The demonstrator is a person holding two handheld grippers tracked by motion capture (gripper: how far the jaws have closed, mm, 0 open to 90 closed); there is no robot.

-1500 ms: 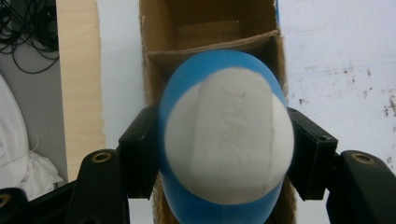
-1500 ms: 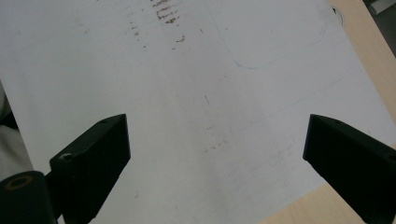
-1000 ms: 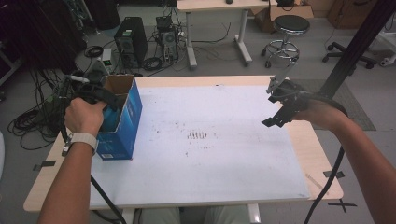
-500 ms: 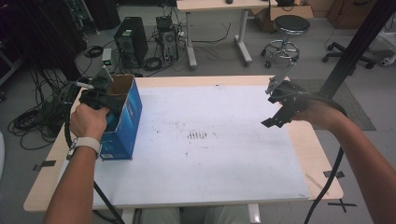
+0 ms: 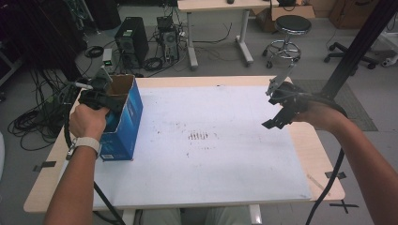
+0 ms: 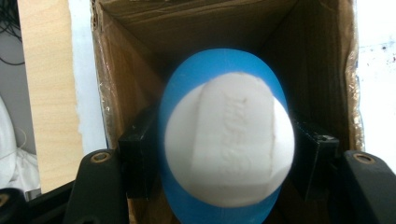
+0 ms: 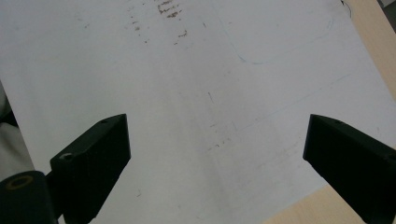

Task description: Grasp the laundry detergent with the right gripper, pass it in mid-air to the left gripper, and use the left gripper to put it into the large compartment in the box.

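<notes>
1. L gripper: pads pinch a blue-and-white egg-shaped object from both sides.
2. Object sits in the mouth of the open cardboard box, brown inner walls around it.
3. Box stands upright at L edge of the white sheet, blue outside.
4. R gripper: well apart from box, over sheet's R side, jaws spread wide, nothing between.

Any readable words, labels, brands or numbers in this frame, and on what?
Nothing can be quoted.
Blue and white object clamped in the left gripper: raised lettering on its white face, too blurred to read.
Blue box: no legible print on its side.
White mat: brown smudges and pen lines, no text.
</notes>
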